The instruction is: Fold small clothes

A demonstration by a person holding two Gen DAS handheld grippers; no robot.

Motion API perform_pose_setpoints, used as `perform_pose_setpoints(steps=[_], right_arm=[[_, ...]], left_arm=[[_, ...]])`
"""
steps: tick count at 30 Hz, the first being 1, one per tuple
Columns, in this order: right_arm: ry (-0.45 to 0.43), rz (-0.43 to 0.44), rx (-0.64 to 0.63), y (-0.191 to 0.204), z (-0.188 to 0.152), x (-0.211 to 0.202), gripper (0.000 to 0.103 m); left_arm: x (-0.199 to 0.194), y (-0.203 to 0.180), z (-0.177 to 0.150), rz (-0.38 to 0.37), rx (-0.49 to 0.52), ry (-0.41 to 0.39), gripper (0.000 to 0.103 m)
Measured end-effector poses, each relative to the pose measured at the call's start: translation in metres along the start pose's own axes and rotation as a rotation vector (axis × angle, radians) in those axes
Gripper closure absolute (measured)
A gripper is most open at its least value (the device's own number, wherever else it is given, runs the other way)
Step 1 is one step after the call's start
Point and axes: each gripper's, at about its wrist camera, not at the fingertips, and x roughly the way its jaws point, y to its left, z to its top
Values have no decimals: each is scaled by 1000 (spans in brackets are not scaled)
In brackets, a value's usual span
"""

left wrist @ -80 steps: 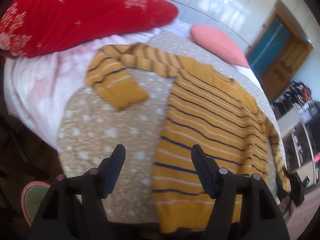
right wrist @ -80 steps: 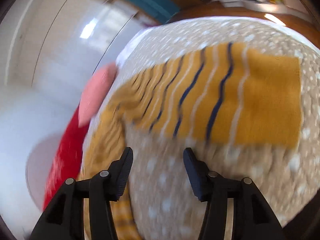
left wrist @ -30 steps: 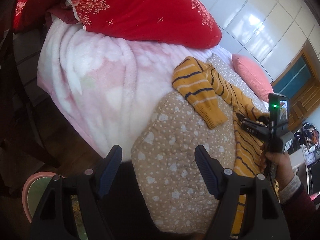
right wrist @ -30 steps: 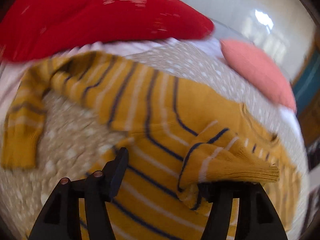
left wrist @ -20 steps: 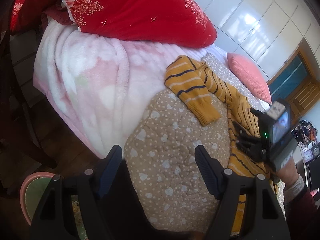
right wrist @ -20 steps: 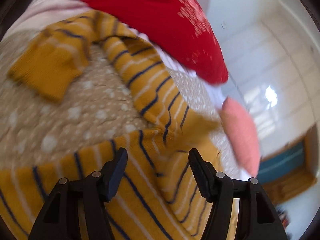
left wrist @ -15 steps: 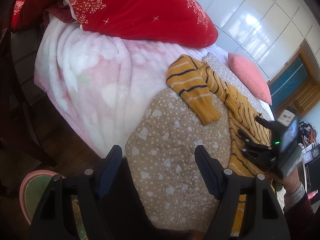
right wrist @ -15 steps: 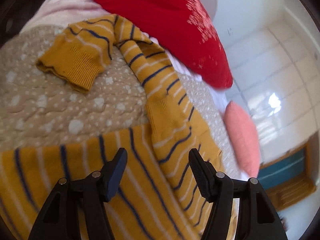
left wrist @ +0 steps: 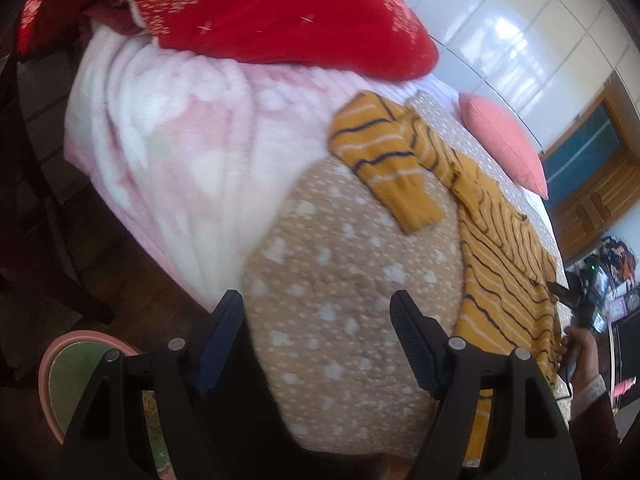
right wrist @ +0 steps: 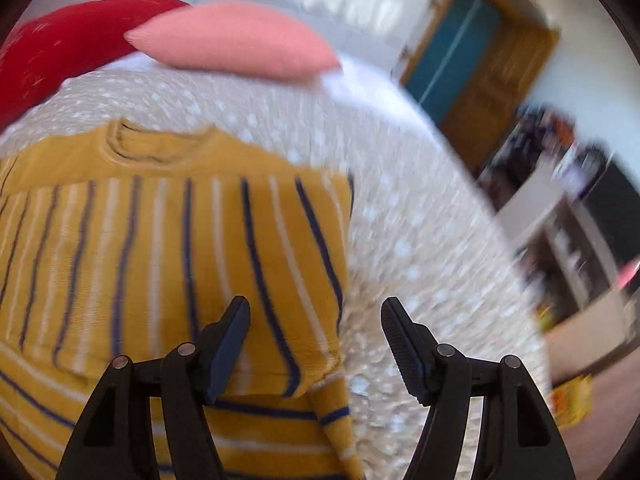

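Note:
A small mustard sweater (left wrist: pixel 500 264) with navy and white stripes lies flat on the tan spotted quilt (left wrist: pixel 340 288). Its left sleeve (left wrist: pixel 384 164) stretches out toward the pink blanket. In the right wrist view the right sleeve is folded over the sweater body (right wrist: pixel 168 264), collar at the far side. My left gripper (left wrist: pixel 316 340) is open and empty, held over the quilt's near edge, well short of the sleeve. My right gripper (right wrist: pixel 316 340) is open and empty just above the sweater's right edge; it also shows at the far right of the left wrist view (left wrist: pixel 576 308).
A red pillow (left wrist: pixel 280 12) and a pink fleece blanket (left wrist: pixel 168 152) lie at the bed's left end. A salmon cushion (right wrist: pixel 232 48) sits beyond the collar. A pink-rimmed stool (left wrist: pixel 72 372) stands on the floor by the bed. A wooden door (right wrist: pixel 472 64) stands behind.
My right gripper let go of the right sleeve, which now lies folded over the body, and swung back to the sweater's right edge. My left gripper stayed back at the bed's near edge.

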Motion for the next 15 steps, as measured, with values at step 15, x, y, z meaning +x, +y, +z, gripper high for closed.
perform_pose_setpoints(steps=[15], right_arm=[[-93,-59,131,-23,-12,-81,66]], left_arm=[[15,-31,23,-4,24,-20,23]])
